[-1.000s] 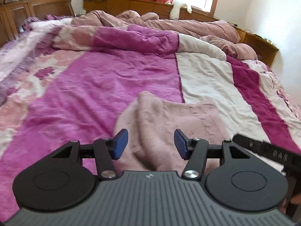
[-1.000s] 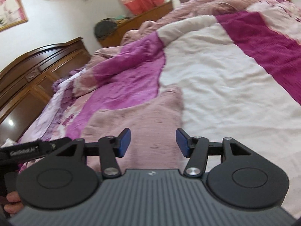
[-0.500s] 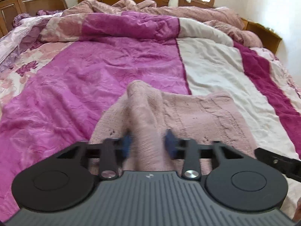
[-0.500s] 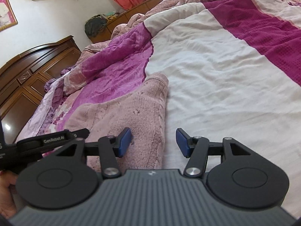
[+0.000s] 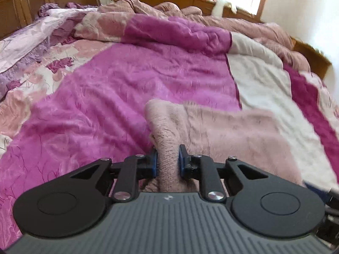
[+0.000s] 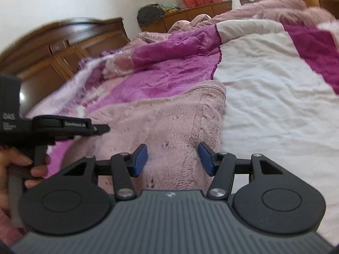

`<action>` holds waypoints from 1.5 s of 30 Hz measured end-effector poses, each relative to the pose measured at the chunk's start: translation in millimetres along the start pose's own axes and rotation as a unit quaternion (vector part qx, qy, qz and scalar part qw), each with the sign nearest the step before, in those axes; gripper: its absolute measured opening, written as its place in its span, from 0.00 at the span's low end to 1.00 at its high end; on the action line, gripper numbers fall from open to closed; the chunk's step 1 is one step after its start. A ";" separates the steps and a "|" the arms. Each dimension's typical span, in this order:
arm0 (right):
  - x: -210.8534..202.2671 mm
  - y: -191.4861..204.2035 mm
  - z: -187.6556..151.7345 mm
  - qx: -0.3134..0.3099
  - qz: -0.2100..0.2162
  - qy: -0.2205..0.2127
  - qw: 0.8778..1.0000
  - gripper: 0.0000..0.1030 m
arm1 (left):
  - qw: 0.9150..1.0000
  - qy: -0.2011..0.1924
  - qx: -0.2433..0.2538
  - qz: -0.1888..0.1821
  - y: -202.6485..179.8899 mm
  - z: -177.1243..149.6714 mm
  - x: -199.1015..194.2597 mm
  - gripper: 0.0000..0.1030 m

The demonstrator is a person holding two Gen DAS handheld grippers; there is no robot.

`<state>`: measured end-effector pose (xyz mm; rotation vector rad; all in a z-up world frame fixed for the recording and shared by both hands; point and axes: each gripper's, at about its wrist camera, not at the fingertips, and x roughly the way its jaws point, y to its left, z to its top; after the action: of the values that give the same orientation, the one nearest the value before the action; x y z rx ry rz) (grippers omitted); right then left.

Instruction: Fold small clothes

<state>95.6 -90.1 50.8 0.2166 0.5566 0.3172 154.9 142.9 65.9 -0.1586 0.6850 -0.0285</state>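
- The left gripper (image 5: 167, 162) is pinching a raised ridge of the pink knitted garment (image 5: 222, 131); its jaws have just been closing, and the wool now fills the gap between the blue pads.
- The right gripper (image 6: 172, 158) has its jaws spread, with the garment (image 6: 169, 122) under and between them but not pressed; it sits near the cable-knit right edge.
- The garment lies flat on the bedspread (image 5: 127, 84), across the line where the magenta panel meets the cream one, with a rounded end pointing away from the person.
- I judge the step in hand to be taking hold of the near edge with both tools before a fold.
- To do it well, the right jaws should go lower and take all layers of the thick edge before they close.
- The two grips should be level with each other, so the fold line comes straight.
- The knit looks soft and stretchy, so lifting slowly will probably avoid pulling it out of shape.
- The person's left hand (image 6: 31, 165) holds the left tool's handle, just beside the right tool; keep them apart.
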 end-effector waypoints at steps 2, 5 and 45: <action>0.7 2.7 -0.8 -0.011 -0.006 0.001 1.000 0.55 | 1.000 -0.009 0.010 0.007 -1.5 -1.2 -3.1 0.30; -1.8 -0.2 0.3 0.000 -0.004 0.003 1.000 0.55 | 1.000 -0.006 0.012 0.002 -3.5 2.0 -10.3 0.38; 56.1 -66.7 4.4 0.228 0.129 0.091 0.961 0.67 | 0.977 0.052 -0.143 -0.150 22.5 -39.8 0.8 0.63</action>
<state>158.8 -132.9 8.4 0.7157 0.7831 0.4616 129.8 159.7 31.5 -0.5404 0.7631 -0.2304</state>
